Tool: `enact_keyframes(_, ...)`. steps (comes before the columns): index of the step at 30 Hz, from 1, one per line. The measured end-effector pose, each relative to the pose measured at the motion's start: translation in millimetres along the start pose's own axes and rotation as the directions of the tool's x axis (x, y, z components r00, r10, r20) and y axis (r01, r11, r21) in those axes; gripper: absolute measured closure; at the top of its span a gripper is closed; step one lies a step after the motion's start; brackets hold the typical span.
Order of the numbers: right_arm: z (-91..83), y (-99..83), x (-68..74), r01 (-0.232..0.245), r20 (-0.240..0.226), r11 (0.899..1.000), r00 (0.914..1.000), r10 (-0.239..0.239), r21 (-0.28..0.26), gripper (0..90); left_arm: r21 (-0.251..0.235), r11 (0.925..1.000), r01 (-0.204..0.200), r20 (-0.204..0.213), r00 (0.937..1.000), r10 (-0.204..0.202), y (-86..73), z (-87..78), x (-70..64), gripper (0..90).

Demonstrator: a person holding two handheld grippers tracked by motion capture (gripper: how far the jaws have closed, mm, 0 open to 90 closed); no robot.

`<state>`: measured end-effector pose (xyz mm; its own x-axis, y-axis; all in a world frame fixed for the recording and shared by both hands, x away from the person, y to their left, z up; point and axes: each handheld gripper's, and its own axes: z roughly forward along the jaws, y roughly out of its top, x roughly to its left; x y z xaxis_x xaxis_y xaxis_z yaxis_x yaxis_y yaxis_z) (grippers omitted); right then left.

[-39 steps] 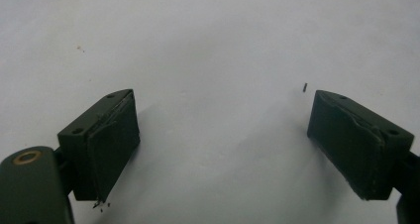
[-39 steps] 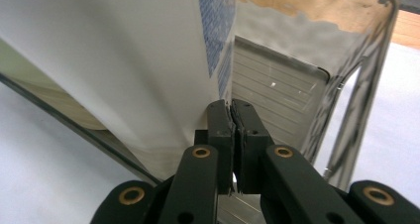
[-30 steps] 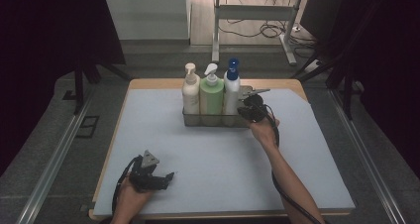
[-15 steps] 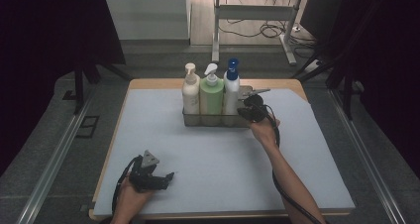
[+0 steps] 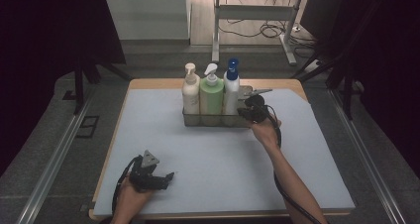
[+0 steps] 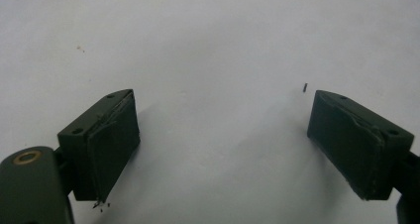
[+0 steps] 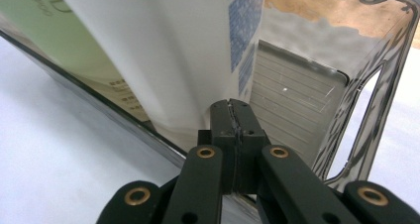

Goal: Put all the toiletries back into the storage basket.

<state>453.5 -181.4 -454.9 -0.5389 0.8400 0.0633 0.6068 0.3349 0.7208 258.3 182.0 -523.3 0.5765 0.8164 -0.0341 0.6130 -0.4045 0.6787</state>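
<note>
A clear caddy [image 5: 214,120] stands at the back middle of the pale mat [image 5: 223,159]. It holds a cream pump bottle [image 5: 190,96], a green pump bottle [image 5: 211,97] and a white spray bottle [image 5: 231,92] with a blue head. My right gripper [image 5: 245,110] is at the caddy's right end. In the right gripper view its jaws [image 7: 232,116] are shut, reaching over the caddy's rim [image 7: 124,116] to the foot of the white bottle [image 7: 173,50]; nothing shows between them. My left gripper [image 5: 166,178] rests near the front left, open over bare mat [image 6: 223,140].
The caddy's end wall has a cut-out handle [image 7: 366,105], and the space behind the white bottle is free. The green bottle [image 7: 54,30] stands just left of it. The table's wooden edge [image 5: 148,83] frames the mat; dark floor, rails and a desk frame [image 5: 257,16] lie beyond.
</note>
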Motion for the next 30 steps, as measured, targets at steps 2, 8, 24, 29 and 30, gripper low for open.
enact_keyframes(2, -1.7, 0.2, 0.5, 0.005, -0.002, 1.0, 1.0, -0.005, -0.001, 89.2, 0.0, 1.0, 0.0, 0.0, 1.0, 0.0, 0.0, 0.0, 0.0, 12.2)
enact_keyframes(8, -5.1, 2.4, 3.5, 0.014, -0.017, 1.0, 0.9998, -0.014, 0.0, 89.2, 0.001, 1.0, 0.0, 0.0, 1.0, 0.0, 0.1, 0.0, 0.1, 12.2)
enact_keyframes(24, -9.8, 0.5, -1.0, 0.012, -0.001, 1.0, 0.9999, -0.012, -0.019, 70.3, -0.005, 1.0, 0.004, 0.0, 1.0, -0.004, -0.1, 0.2, -0.4, 12.3)
enact_keyframes(29, -19.0, -1.3, -3.7, 0.028, 0.015, 0.999, 0.9995, -0.027, -0.027, 52.7, 0.0, 1.0, 0.0, 0.0, 1.0, 0.0, 0.0, 0.0, 0.0, 12.3)
enact_keyframes(30, -21.7, -2.2, -4.3, 0.034, 0.012, 0.999, 0.9994, -0.034, -0.026, 49.8, 0.0, 1.0, 0.0, 0.0, 1.0, 0.0, 0.1, 0.0, 0.0, 12.3)
